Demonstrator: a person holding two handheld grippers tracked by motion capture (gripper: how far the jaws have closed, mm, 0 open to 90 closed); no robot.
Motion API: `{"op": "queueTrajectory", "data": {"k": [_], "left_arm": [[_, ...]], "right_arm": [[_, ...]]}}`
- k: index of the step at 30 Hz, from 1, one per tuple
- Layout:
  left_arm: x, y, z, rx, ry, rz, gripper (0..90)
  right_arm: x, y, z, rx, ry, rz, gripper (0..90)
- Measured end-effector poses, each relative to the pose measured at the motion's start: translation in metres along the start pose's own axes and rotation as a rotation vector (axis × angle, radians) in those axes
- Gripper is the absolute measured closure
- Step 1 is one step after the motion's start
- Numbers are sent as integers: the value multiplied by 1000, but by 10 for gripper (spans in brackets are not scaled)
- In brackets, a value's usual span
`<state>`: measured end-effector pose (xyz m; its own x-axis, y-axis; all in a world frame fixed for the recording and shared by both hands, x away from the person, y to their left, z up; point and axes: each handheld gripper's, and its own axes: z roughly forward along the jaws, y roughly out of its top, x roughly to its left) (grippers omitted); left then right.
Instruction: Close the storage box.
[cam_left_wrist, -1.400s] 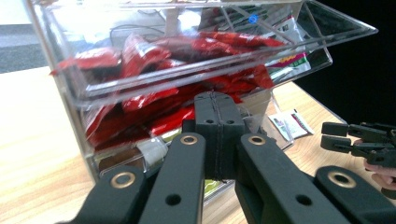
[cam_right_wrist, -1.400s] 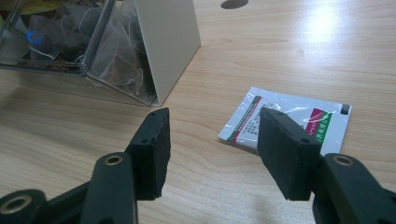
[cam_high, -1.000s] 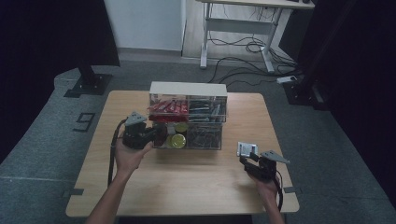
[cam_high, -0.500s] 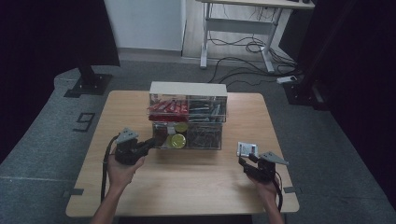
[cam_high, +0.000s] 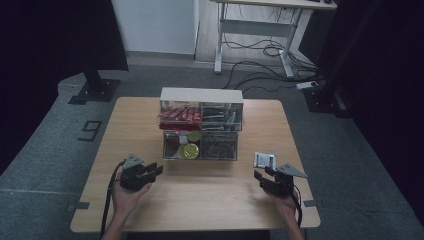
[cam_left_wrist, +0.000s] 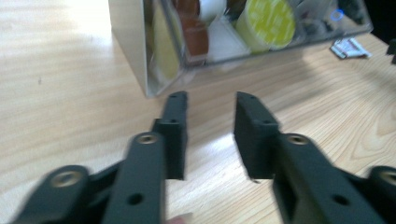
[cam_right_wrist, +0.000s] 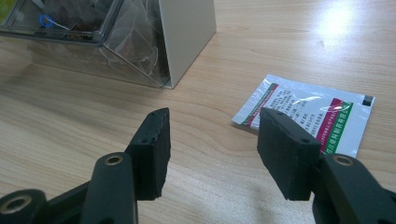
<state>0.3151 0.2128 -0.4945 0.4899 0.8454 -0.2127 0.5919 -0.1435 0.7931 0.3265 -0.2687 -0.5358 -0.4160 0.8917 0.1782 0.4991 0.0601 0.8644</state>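
The left gripper has dropped from the clear organizer to the table, its jaws just opened with nothing between them, so that drop-off looks done. At right, the right gripper waits with 2 jaws apart and empty beside the white packet, probably next.

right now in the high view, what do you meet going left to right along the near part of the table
left gripper → clear organizer box → white sachet → right gripper; the sachet and right gripper overlap a little, the gripper's body lying farthest right.
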Motion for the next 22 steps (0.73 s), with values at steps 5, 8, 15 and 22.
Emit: {"op": "queueTrajectory", "data": {"k": [5,8,15,22], "left_arm": [[4,-14,9,53,30,19,555],[7,-22,14,95,50,38,505],[13,-34,18,137,79,44,448],[13,-34,17,125,84,47,431]], "right_arm": [[-1,-2,0,4,2,-4,437],[-1,-4,0,11,7,-10,436],[-1,-6,3,27,10,-25,419],[0,-7,3,28,16,-35,409]]}}
